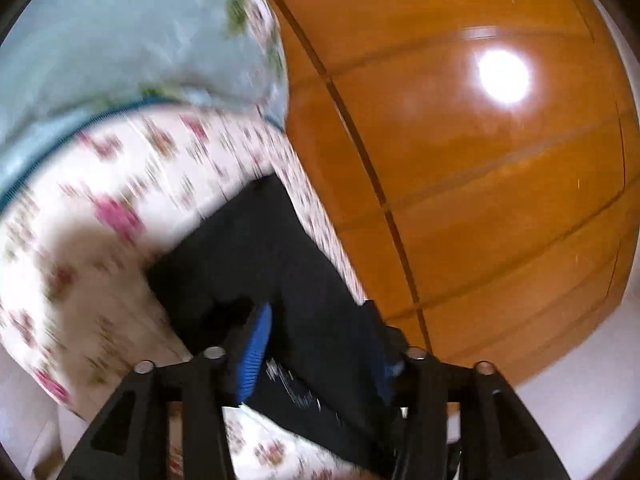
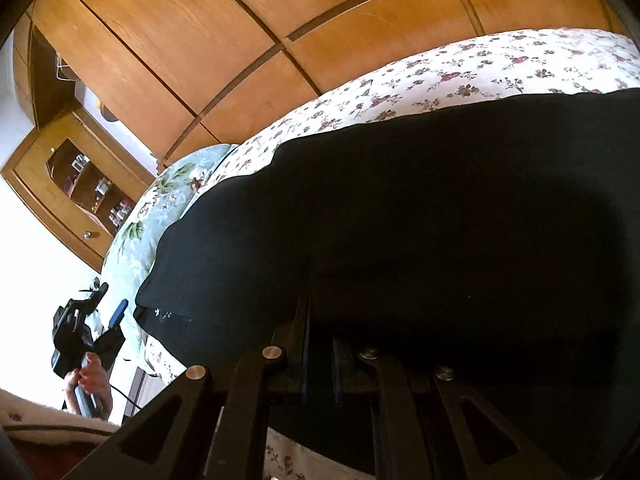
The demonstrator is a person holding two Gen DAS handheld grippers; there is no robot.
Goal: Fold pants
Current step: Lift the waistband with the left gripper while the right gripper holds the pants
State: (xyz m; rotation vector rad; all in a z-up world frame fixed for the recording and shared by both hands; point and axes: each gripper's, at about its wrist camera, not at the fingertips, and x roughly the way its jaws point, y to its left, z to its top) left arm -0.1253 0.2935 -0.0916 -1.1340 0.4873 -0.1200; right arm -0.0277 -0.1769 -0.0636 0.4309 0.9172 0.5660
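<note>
Black pants (image 2: 400, 220) sit pinched in right gripper (image 2: 320, 344) jaws; left gripper (image 1: 320, 332) jaws spread.

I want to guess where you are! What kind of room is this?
Most likely a bedroom. The black pants lie on a bed with a flowery sheet, a pale pillow sits at one end, and a big wooden wardrobe stands right beside the bed.

Setting: a home bedroom. Ahead of the claws lies a bed with a floral sheet (image 2: 460, 72) and a pale leaf-print pillow (image 1: 120, 32). Beyond the bed stands a glossy wooden wardrobe (image 1: 480, 160). Far left of the right claw, a wooden cabinet (image 2: 76, 184) holds small items.
</note>
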